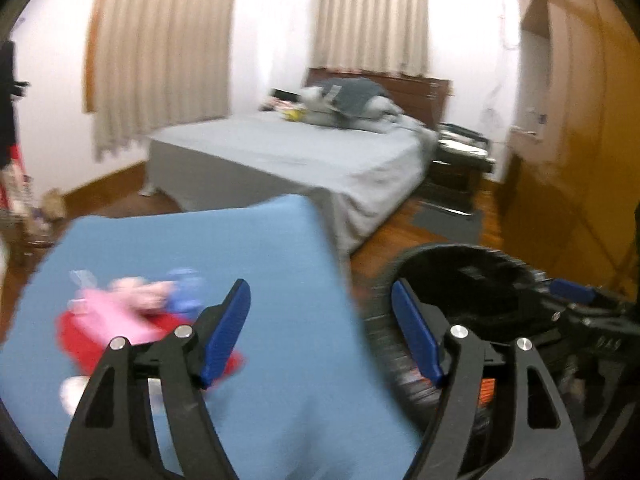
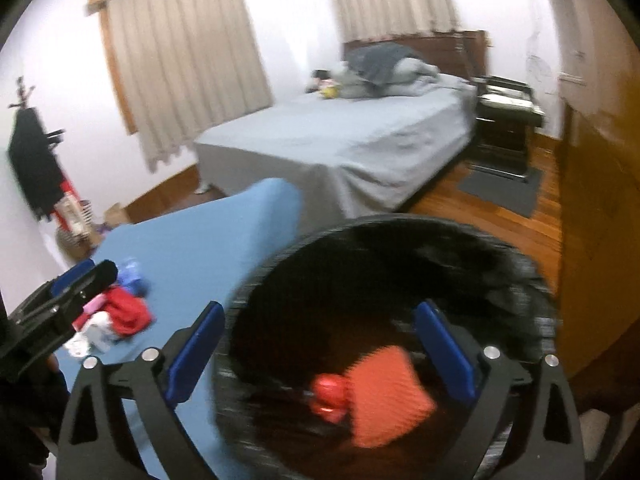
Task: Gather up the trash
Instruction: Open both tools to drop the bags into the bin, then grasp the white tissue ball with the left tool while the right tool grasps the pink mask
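Left wrist view: the left gripper [image 1: 320, 332] stands released, its blue pads spread with nothing between them. Under its left pad lies the blue table [image 1: 192, 248], whose right edge runs up between the two pads to a far corner ahead. The trash pile [image 1: 132, 320], a blurred heap of pink, red, blue and white wrappers, lies on the table just left of the left pad. To the right of the right pad is the black bin [image 1: 464, 276], its rim just beside the table edge; the right gripper [image 1: 576, 300] reaches in over the bin's far right side. Ahead, past the table corner, a strip of wood floor [image 1: 400, 236] lies open before the grey bed [image 1: 280, 152].

Right wrist view: the right gripper [image 2: 320, 352] is spread wide and empty over the black bin's [image 2: 532, 280] mouth. An orange packet [image 2: 384, 396] and a red scrap [image 2: 330, 396] lie in the bin between the pads. The trash pile [image 2: 120, 316] lies far left on the table [image 2: 192, 248], by the left gripper [image 2: 76, 284].
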